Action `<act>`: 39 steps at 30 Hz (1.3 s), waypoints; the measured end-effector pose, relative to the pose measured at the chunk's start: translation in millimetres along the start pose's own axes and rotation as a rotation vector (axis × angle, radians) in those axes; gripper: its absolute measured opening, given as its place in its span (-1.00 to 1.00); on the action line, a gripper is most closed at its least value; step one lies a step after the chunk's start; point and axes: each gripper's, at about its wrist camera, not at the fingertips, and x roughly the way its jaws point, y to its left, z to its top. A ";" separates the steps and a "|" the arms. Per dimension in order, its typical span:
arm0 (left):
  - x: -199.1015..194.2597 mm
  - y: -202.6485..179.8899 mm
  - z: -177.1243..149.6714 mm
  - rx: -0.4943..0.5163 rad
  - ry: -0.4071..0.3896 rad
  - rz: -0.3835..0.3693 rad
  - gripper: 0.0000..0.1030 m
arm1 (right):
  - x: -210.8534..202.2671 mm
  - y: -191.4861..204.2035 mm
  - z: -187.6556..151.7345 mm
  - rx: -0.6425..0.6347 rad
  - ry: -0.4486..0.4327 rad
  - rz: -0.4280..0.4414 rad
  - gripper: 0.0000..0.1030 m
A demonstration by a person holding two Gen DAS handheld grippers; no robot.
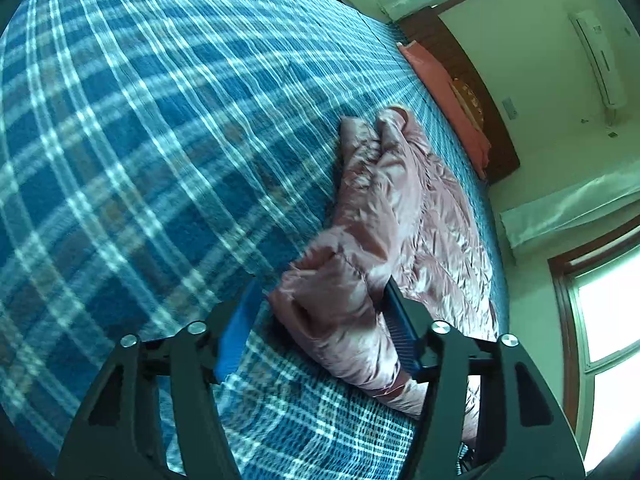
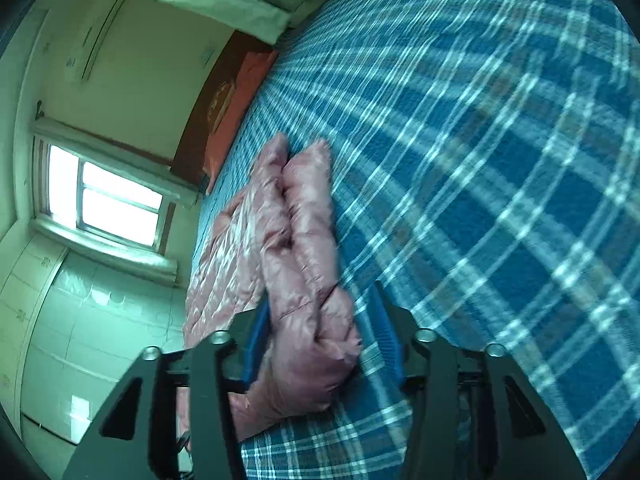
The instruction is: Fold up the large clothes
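Observation:
A shiny pink quilted jacket [image 1: 400, 200] lies on the blue plaid bedcover [image 1: 160, 120], its sleeves folded over the body along one edge. In the left wrist view my left gripper [image 1: 322, 286] stands open around a bunched fold at the jacket's near end. The right-hand blue pad [image 1: 400, 332] rests against the fabric; the other pad is clear of it. In the right wrist view the jacket [image 2: 308, 216] runs away from me, and my right gripper [image 2: 320, 300] is open astride the near sleeve end. Its left pad [image 2: 256, 344] touches the cloth and the right pad is apart.
The bedcover [image 2: 480, 160] spreads wide beside the jacket. A pink pillow [image 1: 444, 92] lies against the dark wooden headboard [image 1: 460, 60] at the far end. Beyond the bed are a wall air conditioner [image 1: 600, 60], a window [image 2: 116, 204] and a tiled floor [image 2: 80, 340].

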 end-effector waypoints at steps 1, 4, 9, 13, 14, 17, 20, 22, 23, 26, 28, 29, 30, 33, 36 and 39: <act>-2.8 0.7 2.0 0.011 -0.003 0.021 0.23 | -4.6 -3.2 3.0 0.005 -0.005 -0.009 0.04; -8.3 2.5 8.9 0.053 -0.009 0.082 0.24 | -14.5 -3.9 8.3 -0.002 -0.015 -0.052 0.04; -23.1 -10.7 14.4 0.183 -0.060 0.217 0.24 | -33.8 15.7 16.7 -0.110 -0.053 -0.175 0.04; -41.5 -43.7 13.5 0.373 -0.179 0.351 0.24 | -40.1 63.2 12.8 -0.340 -0.093 -0.343 0.04; -44.8 -54.3 12.2 0.425 -0.208 0.375 0.24 | -38.1 75.5 9.5 -0.394 -0.099 -0.366 0.04; -48.4 -87.5 3.0 0.565 -0.272 0.414 0.24 | -23.2 111.8 -6.6 -0.536 -0.080 -0.389 0.04; -36.7 -121.2 -12.3 0.680 -0.289 0.414 0.24 | 2.3 142.1 -27.7 -0.656 -0.046 -0.396 0.04; -17.8 -142.0 -21.3 0.740 -0.251 0.408 0.24 | 22.5 162.4 -43.7 -0.729 0.000 -0.384 0.04; -6.3 -152.2 -25.9 0.762 -0.226 0.402 0.24 | 36.1 174.8 -49.1 -0.759 0.025 -0.376 0.04; 26.9 -179.8 -40.1 0.819 -0.178 0.394 0.25 | 70.9 206.5 -70.5 -0.857 0.077 -0.363 0.04; 50.2 -195.0 -49.0 0.848 -0.159 0.397 0.25 | 90.8 223.3 -81.4 -0.899 0.099 -0.352 0.04; 60.3 -199.8 -52.8 0.860 -0.150 0.405 0.25 | 99.7 229.0 -87.9 -0.911 0.109 -0.352 0.04; 69.7 -203.8 -55.3 0.873 -0.140 0.416 0.25 | 111.1 234.4 -93.0 -0.926 0.121 -0.352 0.04; 100.4 -207.3 -60.1 0.893 -0.102 0.477 0.25 | 138.2 238.8 -104.8 -0.971 0.140 -0.395 0.04; 122.7 -197.7 -61.0 0.897 -0.052 0.519 0.24 | 163.2 228.2 -110.8 -0.973 0.198 -0.441 0.04; 133.7 -189.2 -61.5 0.870 -0.029 0.510 0.24 | 174.4 209.4 -115.7 -0.971 0.208 -0.451 0.04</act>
